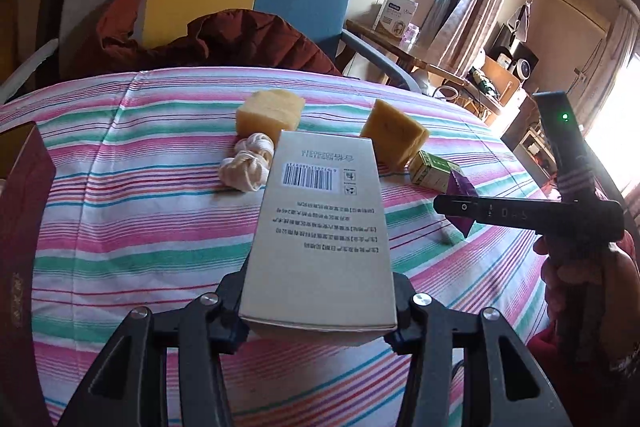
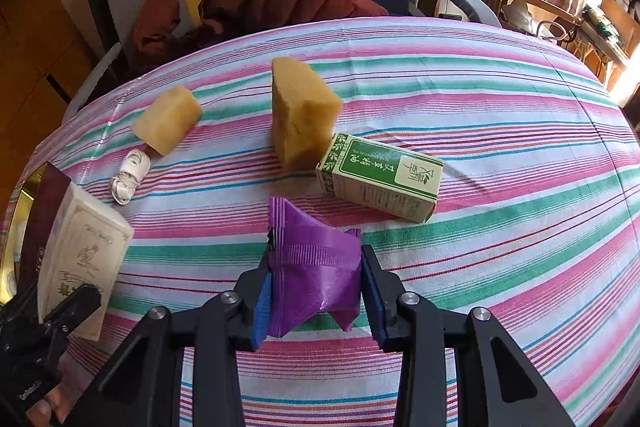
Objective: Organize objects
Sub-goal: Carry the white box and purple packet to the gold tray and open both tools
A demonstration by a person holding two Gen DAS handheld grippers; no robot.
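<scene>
Left gripper [image 1: 318, 311] is pinching a beige carton [image 1: 320, 239]; right gripper [image 2: 316, 291] is pinching a purple packet [image 2: 316, 267]. Both are mid-carry, probably needing placement next.

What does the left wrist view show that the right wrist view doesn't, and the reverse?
Left only: the barcode face of the beige cardboard box clamped by the left gripper.
Right only: the box's drawn face, and the right gripper squeezing the purple crinkled packet.
Both: two yellow sponge blocks, white string bundle, green-and-cream carton.

2 soap blocks [image 2: 168, 125] behind string bundle [image 2: 130, 177], carton [image 2: 380, 177] right, on tablecloth [image 2: 520, 147]
</scene>
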